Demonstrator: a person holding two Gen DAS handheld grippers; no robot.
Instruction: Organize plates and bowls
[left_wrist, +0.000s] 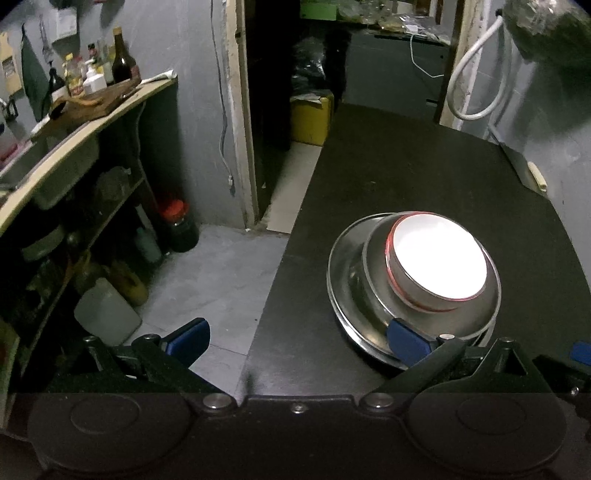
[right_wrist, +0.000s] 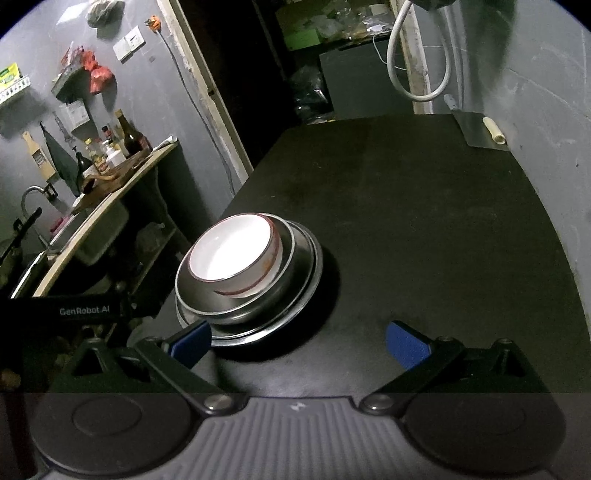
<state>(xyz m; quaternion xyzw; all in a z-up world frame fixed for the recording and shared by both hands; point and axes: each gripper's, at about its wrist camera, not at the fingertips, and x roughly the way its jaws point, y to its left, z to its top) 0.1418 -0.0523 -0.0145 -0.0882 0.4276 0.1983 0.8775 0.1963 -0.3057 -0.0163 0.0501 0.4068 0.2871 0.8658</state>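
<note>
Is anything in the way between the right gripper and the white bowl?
No, nothing visible is. The right hand-held gripper is open, and only bare black table lies between it and the stack. The white bowl sits in a metal bowl on a metal plate, just ahead to its left.

The white bowl (right_wrist: 232, 254) looks like glossy glazed ceramic with a thin red rim, nested in a shiny metal bowl (right_wrist: 229, 306) on a polished metal plate (right_wrist: 295, 317). The tabletop (right_wrist: 406, 221) is black, matt and slightly scuffed. Each hand-held gripper (left_wrist: 295, 341) (right_wrist: 299, 345) has matt black plastic arms and textured blue pads (right_wrist: 406, 345).
</note>
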